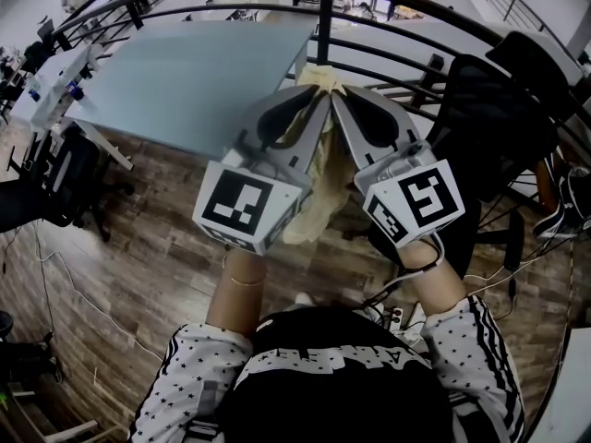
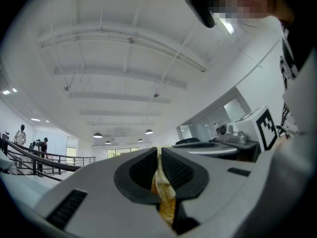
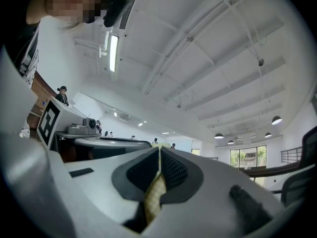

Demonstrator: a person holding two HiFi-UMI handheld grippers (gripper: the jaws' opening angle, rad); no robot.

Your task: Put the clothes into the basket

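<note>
A pale yellow patterned cloth point(image 1: 319, 183) hangs between my two grippers, held up in front of me above the wooden floor. My left gripper point(image 1: 319, 95) is shut on the cloth's upper edge, and its own view shows the fabric point(image 2: 162, 190) pinched between the dark pads point(image 2: 143, 172). My right gripper point(image 1: 337, 92) is shut on the same edge right beside it; the cloth point(image 3: 154, 195) runs down between its pads point(image 3: 171, 170). The two sets of tips nearly touch. No basket shows in any view.
A light blue table point(image 1: 194, 77) stands ahead to the left. A curved black railing point(image 1: 323, 12) crosses the back. A black office chair point(image 1: 503, 127) is at the right, another dark chair point(image 1: 46, 187) at the left. Cables point(image 1: 65, 275) lie on the floor.
</note>
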